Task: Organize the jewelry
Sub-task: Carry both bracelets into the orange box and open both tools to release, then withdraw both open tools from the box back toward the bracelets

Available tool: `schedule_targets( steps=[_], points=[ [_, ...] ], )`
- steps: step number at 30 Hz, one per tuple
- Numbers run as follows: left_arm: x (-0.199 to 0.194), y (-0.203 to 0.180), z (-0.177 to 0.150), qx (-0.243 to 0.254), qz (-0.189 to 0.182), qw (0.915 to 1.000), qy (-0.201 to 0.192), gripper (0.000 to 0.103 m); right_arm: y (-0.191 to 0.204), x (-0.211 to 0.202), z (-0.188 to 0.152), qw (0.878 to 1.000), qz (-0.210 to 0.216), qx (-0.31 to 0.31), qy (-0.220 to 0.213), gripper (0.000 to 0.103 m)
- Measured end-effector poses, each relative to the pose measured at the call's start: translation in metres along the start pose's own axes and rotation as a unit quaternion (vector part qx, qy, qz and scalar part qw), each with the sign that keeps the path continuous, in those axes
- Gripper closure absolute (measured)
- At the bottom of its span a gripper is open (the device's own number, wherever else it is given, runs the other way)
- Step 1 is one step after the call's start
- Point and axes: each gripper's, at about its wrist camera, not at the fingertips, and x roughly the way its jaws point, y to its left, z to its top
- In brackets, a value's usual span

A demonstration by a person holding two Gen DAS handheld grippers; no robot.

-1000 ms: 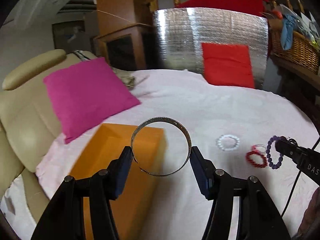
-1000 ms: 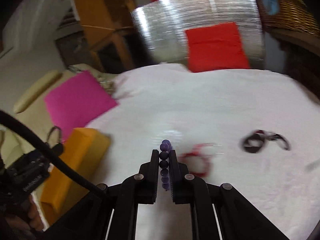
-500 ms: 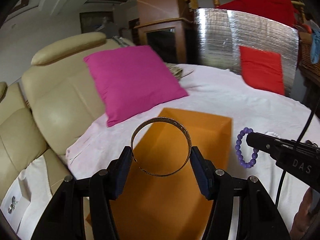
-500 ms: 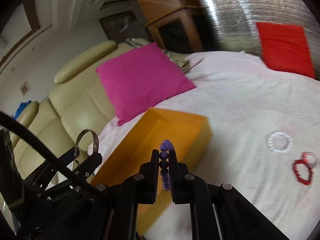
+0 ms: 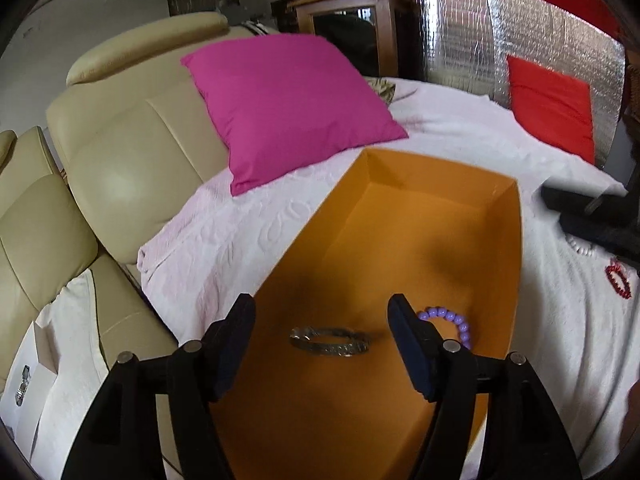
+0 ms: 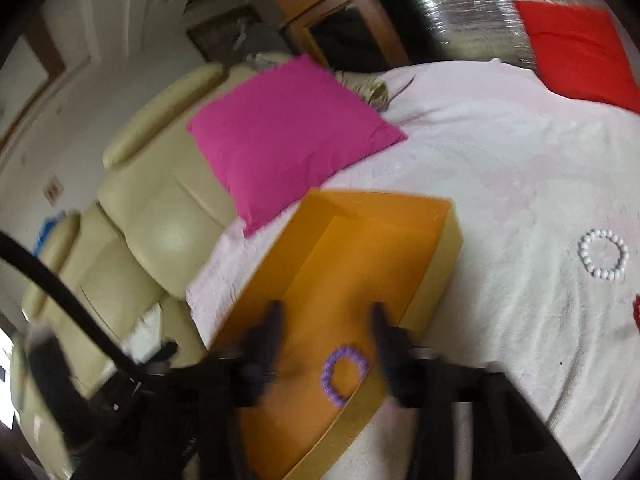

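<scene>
An open orange box sits on the white bedspread. A metal bangle and a purple bead bracelet lie on its floor. My left gripper is open above the box, with the bangle between its fingers but loose. In the right wrist view the box holds the purple bracelet, and my right gripper is open and blurred above it. A white pearl bracelet and a red bracelet lie on the bedspread to the right of the box.
A pink cushion leans on a cream leather sofa left of the box. A red cushion stands against a silver foil panel at the back. The right gripper's body shows at right.
Both grippers moved left over the orange box and opened. The bangle dropped from the left gripper and the purple bracelet from the right; both now lie in the box.
</scene>
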Motion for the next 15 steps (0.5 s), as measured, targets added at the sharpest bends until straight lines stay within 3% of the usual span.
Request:
schedule_targets(
  steps=[2, 8, 15],
  points=[
    [0.001, -0.002, -0.001, -0.001, 0.002, 1.0000, 0.003, 0.034, -0.009, -0.017, 0.003, 1.000, -0.010, -0.007, -0.028, 0.046],
    [-0.009, -0.029, 0.005, 0.020, -0.022, 0.9996, -0.002, 0.033, -0.066, -0.067, 0.003, 0.996, -0.073, 0.013, -0.048, 0.046],
    [-0.029, -0.112, 0.012, 0.103, -0.074, 0.9918, -0.017, 0.031, -0.160, -0.132, -0.019, 0.985, -0.137, 0.089, -0.057, 0.046]
  ],
)
